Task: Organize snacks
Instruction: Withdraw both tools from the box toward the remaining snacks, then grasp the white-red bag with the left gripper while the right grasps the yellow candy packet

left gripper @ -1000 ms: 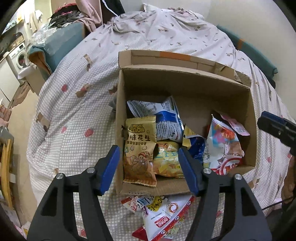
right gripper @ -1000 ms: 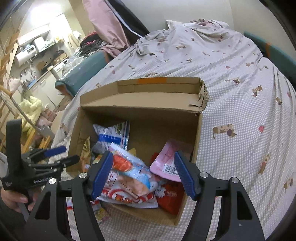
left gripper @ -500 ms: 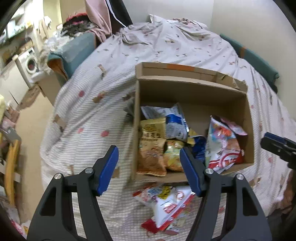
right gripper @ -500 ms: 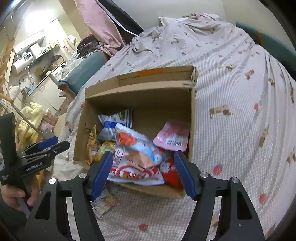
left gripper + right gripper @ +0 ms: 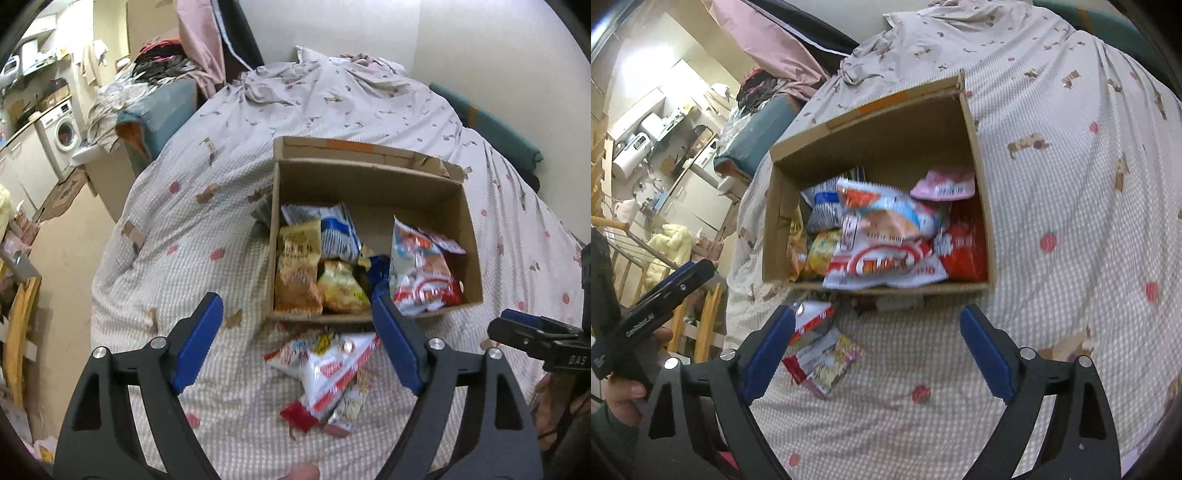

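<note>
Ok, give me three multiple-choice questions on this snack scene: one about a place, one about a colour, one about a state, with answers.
1. Where do the loose snack packets lie?
A. on the bedspread in front of the cardboard box
B. on the floor
C. on the washing machine

2. What colour are the pads on the left gripper?
A. red
B. blue
C. green

3. What does the right gripper hold?
A. a packet
B. the box's flap
C. nothing

Answers: 1 A, the packets rest on the checked bedspread just before the box's near wall. 2 B, both pads are blue. 3 C, its jaws are opening with only bedspread between them.
</note>
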The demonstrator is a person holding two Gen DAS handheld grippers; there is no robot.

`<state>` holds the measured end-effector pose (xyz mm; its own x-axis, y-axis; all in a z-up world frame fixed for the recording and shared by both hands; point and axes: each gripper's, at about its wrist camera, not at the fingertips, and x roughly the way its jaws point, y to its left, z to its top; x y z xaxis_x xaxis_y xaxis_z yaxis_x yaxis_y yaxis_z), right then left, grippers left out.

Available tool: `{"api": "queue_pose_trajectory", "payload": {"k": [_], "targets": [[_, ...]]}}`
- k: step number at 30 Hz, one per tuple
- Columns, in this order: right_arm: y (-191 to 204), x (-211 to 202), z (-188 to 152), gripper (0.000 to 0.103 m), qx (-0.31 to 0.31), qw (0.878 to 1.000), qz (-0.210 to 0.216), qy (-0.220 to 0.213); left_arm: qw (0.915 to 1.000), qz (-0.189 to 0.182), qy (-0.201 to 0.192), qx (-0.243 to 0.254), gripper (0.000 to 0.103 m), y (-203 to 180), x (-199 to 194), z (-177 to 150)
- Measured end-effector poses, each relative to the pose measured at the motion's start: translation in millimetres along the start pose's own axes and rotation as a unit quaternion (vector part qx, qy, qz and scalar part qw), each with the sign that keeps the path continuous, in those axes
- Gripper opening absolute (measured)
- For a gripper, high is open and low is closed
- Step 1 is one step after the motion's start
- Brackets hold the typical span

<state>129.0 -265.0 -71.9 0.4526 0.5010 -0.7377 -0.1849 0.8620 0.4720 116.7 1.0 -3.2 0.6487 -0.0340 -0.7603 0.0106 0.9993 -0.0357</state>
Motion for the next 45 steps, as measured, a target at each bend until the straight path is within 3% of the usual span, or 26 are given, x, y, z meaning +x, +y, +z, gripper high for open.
{"api": "queue_pose_trajectory", "payload": {"k": [12,31,40,45], "targets": [[17,7,-31,0.093,-0.012,1.0,-0.006,0.015,0.9982,0.013,0.045,-0.038,0.081,12,-4,-45],[8,58,-30,0.093,0.015,0.996,-0.029,0.078,0.9871,0.016,0.105,-0.12,0.081,38,35,-47],[-2,62,-28,0.093,0.038,0.995,-0.03,0.089,0.9696,-0.019,0.169,-0.176,0.081,44,72,-61],[-6,64,-27,0.093,0.045,0.994,-0.026,0.096,0.9564,-0.076,0.21,-0.189,0.081,25,104,-57]]}}
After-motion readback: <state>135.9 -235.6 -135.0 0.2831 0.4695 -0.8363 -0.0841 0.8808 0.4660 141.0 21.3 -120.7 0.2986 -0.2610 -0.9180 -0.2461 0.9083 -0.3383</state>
